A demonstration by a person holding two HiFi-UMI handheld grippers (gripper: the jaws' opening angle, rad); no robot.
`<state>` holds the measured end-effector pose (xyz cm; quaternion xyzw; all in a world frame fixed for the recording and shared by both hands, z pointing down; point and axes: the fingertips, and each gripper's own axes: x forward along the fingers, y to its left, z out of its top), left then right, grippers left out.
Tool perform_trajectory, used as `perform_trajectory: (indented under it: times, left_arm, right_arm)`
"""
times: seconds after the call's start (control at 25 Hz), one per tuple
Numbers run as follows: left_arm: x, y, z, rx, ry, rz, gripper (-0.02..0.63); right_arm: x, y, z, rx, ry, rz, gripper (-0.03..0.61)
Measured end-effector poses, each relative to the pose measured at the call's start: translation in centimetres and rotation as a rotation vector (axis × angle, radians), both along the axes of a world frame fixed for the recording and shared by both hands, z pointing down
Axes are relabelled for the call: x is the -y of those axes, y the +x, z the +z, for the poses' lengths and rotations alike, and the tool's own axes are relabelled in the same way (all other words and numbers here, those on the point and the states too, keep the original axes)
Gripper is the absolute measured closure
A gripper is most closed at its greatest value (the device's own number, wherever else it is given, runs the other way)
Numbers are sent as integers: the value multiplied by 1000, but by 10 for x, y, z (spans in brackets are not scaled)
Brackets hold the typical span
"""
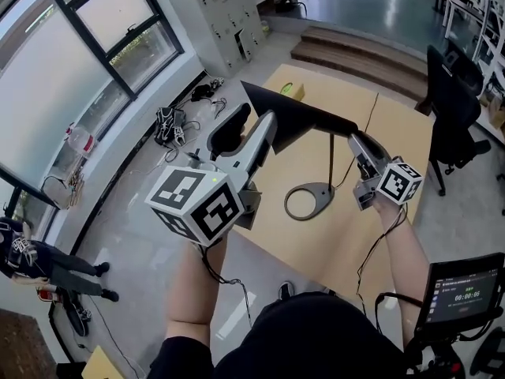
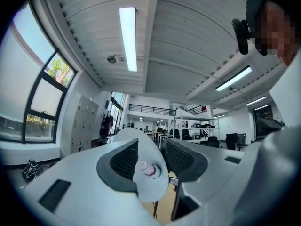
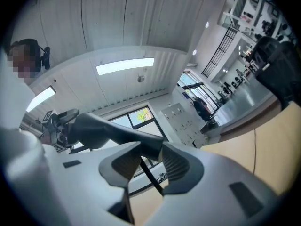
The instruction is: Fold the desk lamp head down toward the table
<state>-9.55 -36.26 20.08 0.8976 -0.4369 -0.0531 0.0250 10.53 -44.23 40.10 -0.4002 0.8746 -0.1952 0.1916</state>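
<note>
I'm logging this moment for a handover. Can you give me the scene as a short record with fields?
Lamp head: black outside, raised above the table, not yet folded down
Lamp base: ring, flat on table
Left tool: shut on lamp head's wide end
Right tool: open, lamp head's narrow end between its jaws

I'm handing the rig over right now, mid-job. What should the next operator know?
Left gripper: it seems closed on the wide end of the lamp head.
Right gripper: open, the head's narrow end between its jaws, not pinched.
Lamp: ring base flat on the wooden table, stem upright.
Done: both grippers are at the head.
Left: the head is up, roughly level; swing it down toward the table.
</note>
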Motion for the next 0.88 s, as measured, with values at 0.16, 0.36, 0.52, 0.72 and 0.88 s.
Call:
perform_trajectory:
  times: [0.16,0.36,0.52,0.72,0.88]
  left_arm:
    - [1,0,11,-13,-30,15,426]
    - [-1,0,16,-10,-32,15,497]
    - [-4,-1,25,-34,-34,-1,511]
    - [-9,-4,40,-67,-60,-10,541]
    - [-10,-10,52,-119,-81,-19,549]
  right_arm:
    - [2,0,3,-6,-8,-4,453]
    - [6,2,1,-36,-9,2,453]
    - [6,6,0,-62,-3,10,453]
    - [8,12,-5,-101,12,20,454]
    - [10,14,-8,-145,23,26,454]
